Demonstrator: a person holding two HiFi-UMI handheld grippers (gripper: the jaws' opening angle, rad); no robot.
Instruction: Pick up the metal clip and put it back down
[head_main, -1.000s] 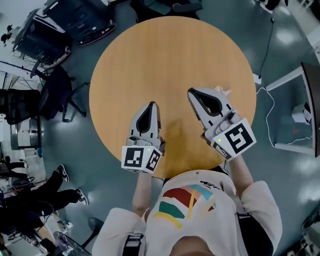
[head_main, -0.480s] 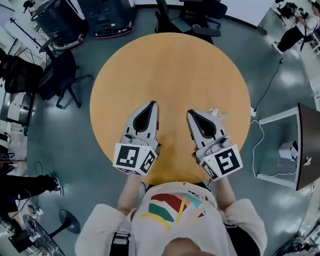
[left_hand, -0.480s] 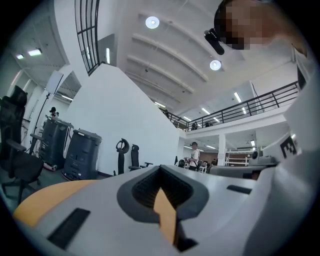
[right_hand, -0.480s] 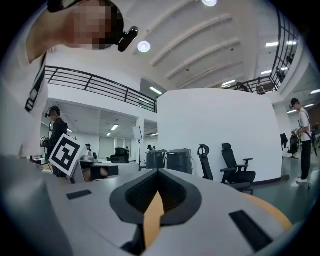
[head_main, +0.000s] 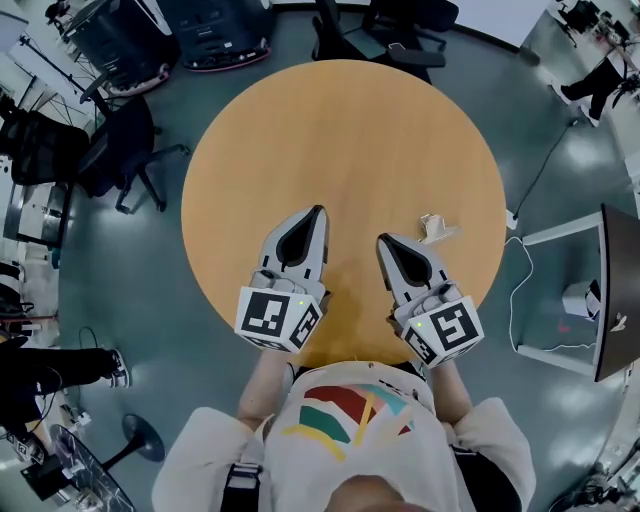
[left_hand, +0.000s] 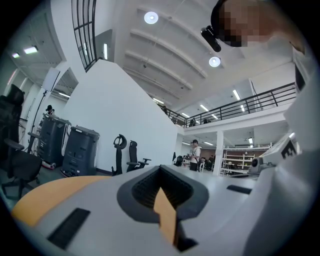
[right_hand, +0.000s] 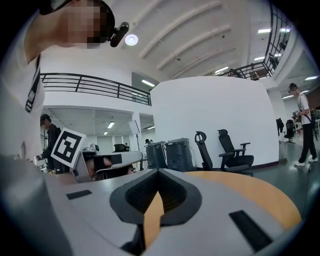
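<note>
Two grippers hover low over the near part of the round desk (head_main: 340, 130), and both are empty. The fingers of the left gripper (head_main: 317, 212) are pressed together, and so are those of the right gripper (head_main: 384, 241). The metal clip (head_main: 432, 228) lies on the desk near the right gripper, to its right and a little ahead of its tip. It looks small and thin, so it is probably light, stiff and slippery, and it may slide when touched. You must spread the right fingers first, then take it across its widest part, low to the desk.
</note>
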